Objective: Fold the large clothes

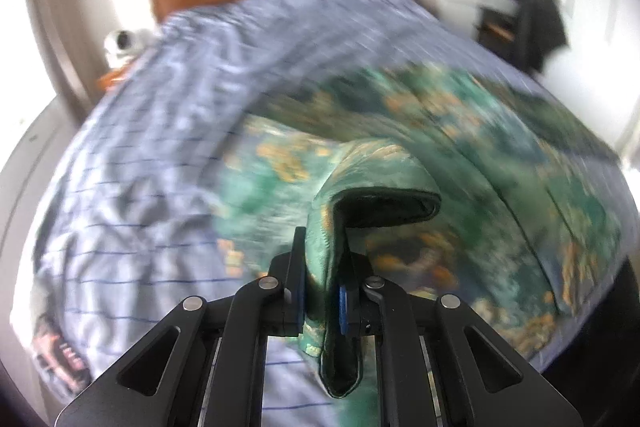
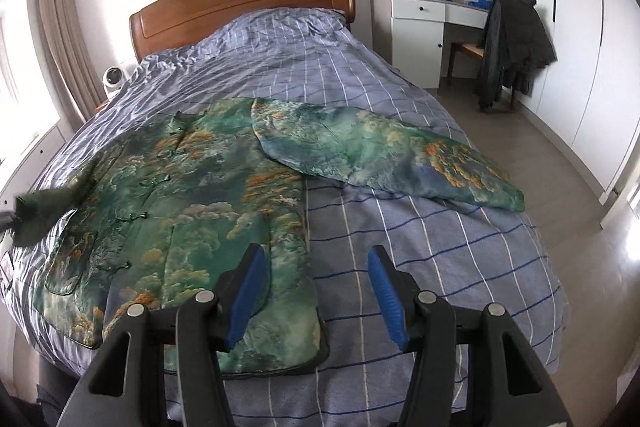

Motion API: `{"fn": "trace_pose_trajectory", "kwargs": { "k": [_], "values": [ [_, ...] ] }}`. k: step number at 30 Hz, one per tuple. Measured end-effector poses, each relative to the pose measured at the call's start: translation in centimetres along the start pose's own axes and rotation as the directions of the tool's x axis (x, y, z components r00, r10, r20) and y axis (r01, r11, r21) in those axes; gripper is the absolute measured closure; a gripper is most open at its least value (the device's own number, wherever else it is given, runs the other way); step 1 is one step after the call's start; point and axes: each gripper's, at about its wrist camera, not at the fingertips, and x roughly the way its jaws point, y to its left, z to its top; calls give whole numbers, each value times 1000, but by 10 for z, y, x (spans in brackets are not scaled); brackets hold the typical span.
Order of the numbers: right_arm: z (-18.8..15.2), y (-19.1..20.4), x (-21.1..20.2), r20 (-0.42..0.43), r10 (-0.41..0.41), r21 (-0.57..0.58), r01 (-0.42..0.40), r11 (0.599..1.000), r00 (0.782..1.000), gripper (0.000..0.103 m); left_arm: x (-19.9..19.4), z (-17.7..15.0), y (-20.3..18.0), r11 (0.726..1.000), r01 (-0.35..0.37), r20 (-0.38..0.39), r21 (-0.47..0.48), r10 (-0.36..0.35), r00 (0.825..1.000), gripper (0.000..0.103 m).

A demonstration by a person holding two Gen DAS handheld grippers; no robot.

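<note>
A green padded jacket (image 2: pixel 192 195) with orange and white cloud patterns lies front up on the blue checked bed cover (image 2: pixel 420 251). Its one sleeve (image 2: pixel 380 155) stretches out flat to the right. The other sleeve (image 2: pixel 44 207) is raised at the far left, dark lining showing. In the left wrist view my left gripper (image 1: pixel 322 239) is shut on that sleeve's folded cuff (image 1: pixel 384 203), which arches up and over the fingers; the picture is blurred. My right gripper (image 2: pixel 317 251) hangs open above the jacket's lower right hem, nothing between its blue pads (image 2: pixel 248 291).
A wooden headboard (image 2: pixel 240 3) stands at the bed's far end. To the right are a white desk (image 2: pixel 420 27) and a chair draped with a dark coat (image 2: pixel 512 43), then bare floor (image 2: pixel 568 163). A small white device (image 2: pixel 114 77) and a curtain (image 2: pixel 64 39) are left.
</note>
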Motion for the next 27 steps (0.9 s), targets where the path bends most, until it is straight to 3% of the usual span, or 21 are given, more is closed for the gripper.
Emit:
{"fn": "trace_pose_trajectory", "kwargs": {
  "k": [2,5,7,8,9,10,11,12,13,16,18,20,23,27],
  "values": [
    [2,5,-2,10,6,-12,-6,1000,1000,48,-15,2,30,997,-63,21,-49,64,998,93],
    [4,12,-6,25,18,-31,-18,999,1000,48,-31,-3,84,971,-182,24,-155,188,982,91],
    [5,16,-8,31,31,-39,-30,999,999,48,-36,-13,116,939,-268,-3,-217,274,962,79],
    [6,18,-8,34,41,-40,-39,998,999,48,-37,-18,128,920,-310,-18,-241,315,949,67],
    [5,20,-9,35,48,-39,-46,998,998,48,-38,-26,143,889,-370,-37,-271,375,926,53],
    [5,21,-8,36,51,-39,-50,998,998,48,-40,-34,153,863,-410,-52,-296,413,909,46],
    [5,22,-9,37,54,-39,-52,998,998,48,-42,-42,159,845,-429,-60,-318,434,899,36],
    [5,22,-9,39,54,-39,-52,998,998,48,-44,-50,163,831,-436,-65,-346,443,894,33],
    [5,22,-9,39,52,-38,-50,998,998,48,-46,-59,165,823,-429,-72,-371,435,897,33],
    [3,19,-8,40,35,-38,-34,999,999,48,-45,-79,146,842,-392,-72,-371,395,916,24],
    [1,17,-7,38,17,-43,-16,999,999,46,-38,-87,117,868,-347,-70,-355,346,936,16],
    [0,15,-3,33,7,-44,-6,999,999,43,-26,-96,84,903,-281,-75,-325,271,960,15],
    [-4,11,4,12,18,-40,-18,999,1000,39,-5,-103,43,935,-189,-91,-300,170,981,12],
    [-14,1,25,-57,42,-19,-43,999,997,34,30,-117,-10,964,-90,-147,-250,54,988,11]
  ]
}}
